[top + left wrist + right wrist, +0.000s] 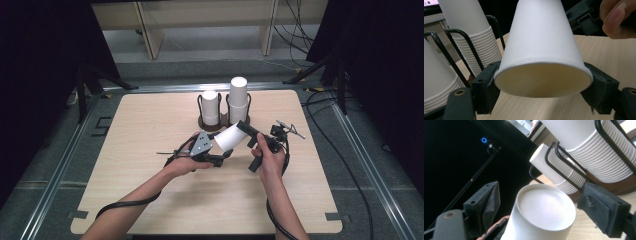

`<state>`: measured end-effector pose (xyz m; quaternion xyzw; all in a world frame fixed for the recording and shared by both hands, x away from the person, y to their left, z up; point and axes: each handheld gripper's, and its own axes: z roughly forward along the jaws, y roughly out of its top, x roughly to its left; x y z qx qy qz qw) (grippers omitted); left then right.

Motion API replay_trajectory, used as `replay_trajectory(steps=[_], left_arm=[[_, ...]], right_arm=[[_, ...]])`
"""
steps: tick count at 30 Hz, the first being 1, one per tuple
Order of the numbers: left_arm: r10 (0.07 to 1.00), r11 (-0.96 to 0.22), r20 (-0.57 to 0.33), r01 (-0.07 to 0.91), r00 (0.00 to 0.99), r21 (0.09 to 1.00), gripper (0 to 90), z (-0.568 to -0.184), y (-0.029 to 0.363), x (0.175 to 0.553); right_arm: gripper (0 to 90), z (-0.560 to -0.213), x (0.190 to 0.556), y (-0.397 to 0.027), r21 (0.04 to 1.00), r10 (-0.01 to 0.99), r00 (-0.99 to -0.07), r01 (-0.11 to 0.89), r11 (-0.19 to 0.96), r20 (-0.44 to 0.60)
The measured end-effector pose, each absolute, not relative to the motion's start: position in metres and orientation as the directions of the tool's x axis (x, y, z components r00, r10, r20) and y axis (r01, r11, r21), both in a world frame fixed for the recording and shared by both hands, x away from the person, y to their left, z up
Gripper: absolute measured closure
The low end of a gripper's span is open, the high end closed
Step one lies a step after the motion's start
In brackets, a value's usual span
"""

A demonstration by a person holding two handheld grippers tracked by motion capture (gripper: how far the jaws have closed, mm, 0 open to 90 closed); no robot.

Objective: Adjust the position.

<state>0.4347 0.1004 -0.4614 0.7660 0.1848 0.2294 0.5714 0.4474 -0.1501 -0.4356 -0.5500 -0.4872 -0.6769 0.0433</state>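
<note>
Above the counter, near its middle — a white paper cup lies tilted between both tools. Left gripper clamps the cup's rim end; right gripper stands open, jaws clear of the cup's base. Behind — two cup stacks in a wire holder.

I can read no words, brands or numbers from here; the paper cup in front of my camera is plain white, with no print on its side or base; the stacked cups in the wire holder are plain too; the one sign I can make out is a small glowing blue ring in the dark behind, too small to read.
</note>
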Motion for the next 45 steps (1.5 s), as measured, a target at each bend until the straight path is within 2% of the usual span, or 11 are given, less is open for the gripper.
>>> replay_trajectory(steps=[5,11,17,23,29,39,45], left_arm=[[0.540,-0.302,0.151,0.023,0.828,0.953,23.7,-0.460,0.105,0.436],[0.526,-0.335,0.171,0.018,0.833,0.942,23.7,-0.455,0.110,0.438],[0.515,-0.348,0.176,0.017,0.839,0.937,23.8,-0.454,0.114,0.440],[0.512,-0.376,0.178,0.033,0.841,0.926,23.9,-0.451,0.123,0.443],[0.495,-0.409,0.193,0.030,0.847,0.912,23.8,-0.445,0.134,0.446],[0.447,-0.486,0.227,0.022,0.865,0.874,23.7,-0.437,0.145,0.450],[0.413,-0.523,0.240,0.014,0.879,0.852,23.7,-0.433,0.147,0.452]], right_arm=[[15.6,-0.428,0.445,-0.151,0.639,0.505,-0.403,0.584,-0.500,0.763],[15.9,-0.421,0.445,-0.154,0.719,0.572,-0.444,0.512,-0.469,0.689],[16.8,-0.414,0.442,-0.158,0.736,0.588,-0.451,0.496,-0.461,0.672],[21.5,-0.410,0.439,-0.165,0.790,0.630,-0.482,0.434,-0.433,0.609],[18.1,-0.412,0.438,-0.172,0.842,0.674,-0.512,0.401,-0.361,0.533],[17.0,-0.422,0.435,-0.175,0.888,0.729,-0.536,0.402,-0.223,0.426],[16.0,-0.425,0.434,-0.175,0.887,0.724,-0.545,0.412,-0.207,0.422]])
